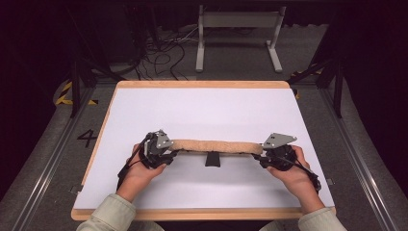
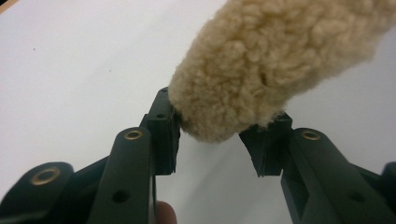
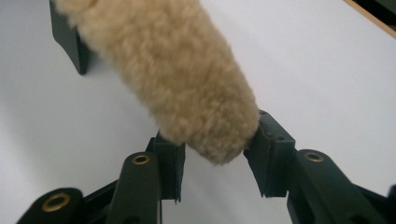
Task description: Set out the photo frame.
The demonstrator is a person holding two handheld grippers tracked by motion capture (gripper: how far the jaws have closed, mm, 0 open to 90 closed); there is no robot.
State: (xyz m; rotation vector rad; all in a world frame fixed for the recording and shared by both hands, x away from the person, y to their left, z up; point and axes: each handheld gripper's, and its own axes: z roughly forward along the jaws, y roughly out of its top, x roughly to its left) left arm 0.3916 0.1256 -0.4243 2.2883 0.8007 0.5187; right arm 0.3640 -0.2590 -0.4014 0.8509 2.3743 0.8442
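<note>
Nearest us, both grippers' fingers clench the ends of the fleece roll point(image 1: 216, 146), left gripper point(image 1: 169, 153) and right gripper point(image 1: 263, 159), its long axis spanning across the tabletop point(image 1: 202, 108) above the black stand point(image 1: 212, 159).

- Tabletop point(image 1: 202, 110): white rectangular sheet with a light wooden edge showing along the far, left and near sides.
- Small black stand point(image 1: 213, 159): sits directly on the white surface, near the middle of the near half.
- Floor point(image 1: 38, 159): grey, around the tabletop, with cables at the far side.
</note>
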